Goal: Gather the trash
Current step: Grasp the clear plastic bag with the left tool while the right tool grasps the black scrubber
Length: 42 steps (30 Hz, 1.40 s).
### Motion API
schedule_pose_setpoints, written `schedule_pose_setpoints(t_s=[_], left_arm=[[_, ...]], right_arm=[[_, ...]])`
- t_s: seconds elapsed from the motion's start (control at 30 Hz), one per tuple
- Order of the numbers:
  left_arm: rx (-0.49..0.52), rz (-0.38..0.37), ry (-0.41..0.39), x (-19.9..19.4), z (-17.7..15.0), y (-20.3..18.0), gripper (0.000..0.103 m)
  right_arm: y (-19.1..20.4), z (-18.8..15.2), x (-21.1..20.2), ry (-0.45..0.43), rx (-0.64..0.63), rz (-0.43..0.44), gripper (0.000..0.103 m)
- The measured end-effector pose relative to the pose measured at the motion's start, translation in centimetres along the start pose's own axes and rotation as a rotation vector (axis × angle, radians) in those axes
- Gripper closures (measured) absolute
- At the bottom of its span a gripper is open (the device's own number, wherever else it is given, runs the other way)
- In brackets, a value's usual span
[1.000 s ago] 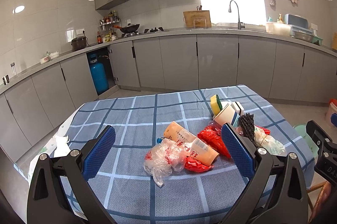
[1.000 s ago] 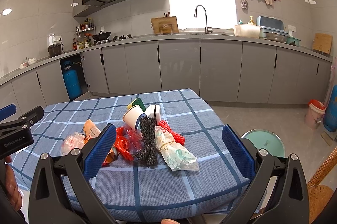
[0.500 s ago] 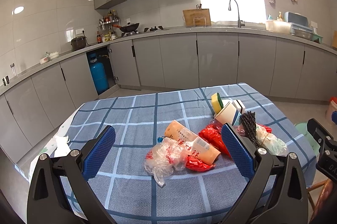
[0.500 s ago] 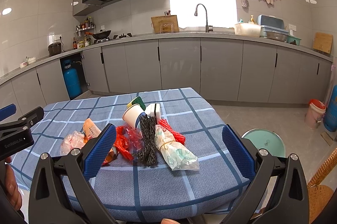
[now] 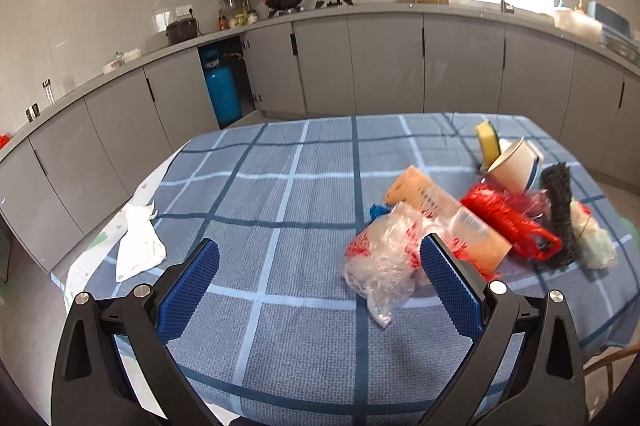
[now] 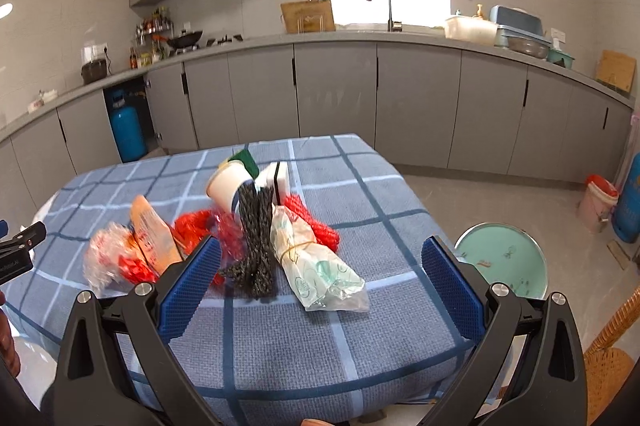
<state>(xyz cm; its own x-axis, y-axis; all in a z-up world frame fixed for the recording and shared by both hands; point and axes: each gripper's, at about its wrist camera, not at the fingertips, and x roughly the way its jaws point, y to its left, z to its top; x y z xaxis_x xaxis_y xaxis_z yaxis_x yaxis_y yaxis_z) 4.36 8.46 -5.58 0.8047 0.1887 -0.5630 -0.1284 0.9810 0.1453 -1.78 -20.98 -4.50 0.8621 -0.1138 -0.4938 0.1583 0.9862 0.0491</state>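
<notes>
Tablecloth (image 5: 304,186): one paper cup (image 6: 226,188), one black bundle (image 6: 256,238)

trash pile (image 5: 472,226) on table (image 5: 280,194) right side | rag (image 5: 138,246) at left edge

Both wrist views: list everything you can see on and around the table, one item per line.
tablecloth: 1, blue check, covers table
clear bag: 1, clear with red print, left end of pile
orange packet: 1, orange, beside clear bag
red net: 1, red, mid pile
black bundle: 1, black, mid pile
green bag: 1, pale green, banded, right end
cup: 1, white, on its side, behind pile
sponge: 1, yellow-green, behind cup
tissue: 1, white, table's left edge
bin: 1, mint, floor right of table
left gripper: blue pads, open
right gripper: blue pads, open
</notes>
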Motion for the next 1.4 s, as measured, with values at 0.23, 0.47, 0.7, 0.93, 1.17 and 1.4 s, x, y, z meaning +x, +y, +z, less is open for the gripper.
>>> schedule_pose_setpoints(t_s=[0.23, 0.47, 0.7, 0.93, 1.17, 1.4], left_arm=[[0.046, -0.034, 0.081, 4.2, -0.8, -1.8, 0.004], [0.056, -0.075, 0.123, 7.7, -0.5, -3.3, 0.004], [0.062, -0.210, 0.139, 8.2, -0.9, -4.5, 0.050], [0.086, -0.227, 0.128, 7.6, -0.9, -4.4, 0.091], [0.058, -0.203, 0.039, 5.2, 1.3, -2.8, 0.094], [0.091, -0.122, -0.088, 3.7, 3.8, -3.5, 0.094]], right_arm=[[0.4, -0.8, 3.5, 0.051, -0.013, -0.003, 0.005], [0.3, -1.4, 6.2, 0.091, -0.024, -0.018, 0.005], [0.3, -1.7, 7.9, 0.110, -0.027, -0.018, 0.005], [0.5, -1.6, 8.5, 0.121, -0.031, -0.018, 0.005], [1.0, -0.7, 8.5, 0.094, -0.047, -0.008, 0.005], [2.4, 1.3, 9.8, 0.087, -0.065, 0.055, 0.014]])
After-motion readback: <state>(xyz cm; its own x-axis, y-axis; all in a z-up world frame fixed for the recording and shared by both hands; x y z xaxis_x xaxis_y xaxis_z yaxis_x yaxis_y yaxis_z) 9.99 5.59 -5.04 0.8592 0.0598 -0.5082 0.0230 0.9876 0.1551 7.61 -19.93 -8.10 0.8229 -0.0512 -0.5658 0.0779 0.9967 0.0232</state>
